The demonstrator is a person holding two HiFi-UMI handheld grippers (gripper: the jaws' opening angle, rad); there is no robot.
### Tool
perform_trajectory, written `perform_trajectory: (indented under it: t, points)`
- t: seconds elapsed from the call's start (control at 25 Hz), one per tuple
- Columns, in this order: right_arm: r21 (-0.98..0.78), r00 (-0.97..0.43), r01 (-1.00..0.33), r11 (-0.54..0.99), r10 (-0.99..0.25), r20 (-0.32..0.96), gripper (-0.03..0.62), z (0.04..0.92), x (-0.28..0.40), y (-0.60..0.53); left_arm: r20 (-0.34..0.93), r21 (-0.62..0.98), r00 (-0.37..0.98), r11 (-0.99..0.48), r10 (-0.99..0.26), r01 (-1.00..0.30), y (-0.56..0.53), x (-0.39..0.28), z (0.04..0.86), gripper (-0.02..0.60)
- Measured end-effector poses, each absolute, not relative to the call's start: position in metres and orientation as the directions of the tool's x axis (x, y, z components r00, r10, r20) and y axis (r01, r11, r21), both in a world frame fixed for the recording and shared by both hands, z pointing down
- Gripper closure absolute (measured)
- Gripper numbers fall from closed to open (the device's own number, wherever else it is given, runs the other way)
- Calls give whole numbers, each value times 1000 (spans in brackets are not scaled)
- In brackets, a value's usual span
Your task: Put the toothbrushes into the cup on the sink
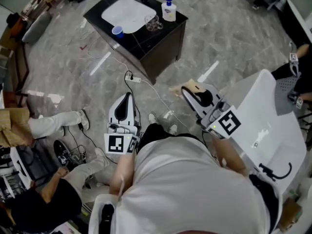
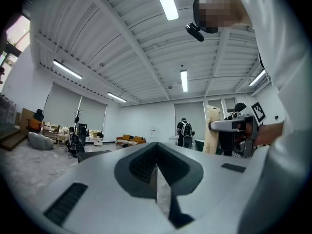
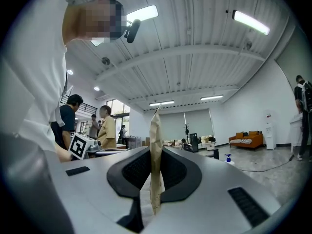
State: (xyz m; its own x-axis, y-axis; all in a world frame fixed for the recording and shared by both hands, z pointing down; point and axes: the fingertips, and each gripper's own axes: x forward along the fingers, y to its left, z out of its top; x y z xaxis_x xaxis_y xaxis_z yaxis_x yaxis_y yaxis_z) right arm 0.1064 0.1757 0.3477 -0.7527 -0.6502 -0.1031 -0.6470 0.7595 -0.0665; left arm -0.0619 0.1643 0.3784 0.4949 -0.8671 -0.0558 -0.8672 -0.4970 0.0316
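Note:
The sink (image 1: pixel 124 11), a white basin in a black cabinet (image 1: pixel 161 45), stands far ahead on the floor. A small blue cup (image 1: pixel 117 31), a clear glass cup (image 1: pixel 153 22) and a soap bottle (image 1: pixel 169 9) rest on its top. No toothbrush can be made out. My left gripper (image 1: pixel 127 96) (image 2: pixel 157 172) is shut with nothing between its pads. My right gripper (image 1: pixel 190 93) (image 3: pixel 154 179) is shut on a flat tan paper piece (image 1: pixel 193 86) (image 3: pixel 155 145), which stands up between the pads. Both grippers are held close to my body, well short of the sink.
A white table (image 1: pixel 265 116) stands at my right with a black cable (image 1: pixel 276 172) on it. A power strip and cord (image 1: pixel 134 79) lie on the floor between me and the sink. People sit on the floor at my left (image 1: pixel 53 123); another is at the right edge (image 1: pixel 292 69).

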Motion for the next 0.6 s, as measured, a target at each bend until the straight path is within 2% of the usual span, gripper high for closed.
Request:
perform_trajectory:
  t: [0.6]
  points:
    - [-39,-724,-681,731,-681,-113,538,337,112,164,-78,55,545,-549,-835,-834,137,-50,381,578]
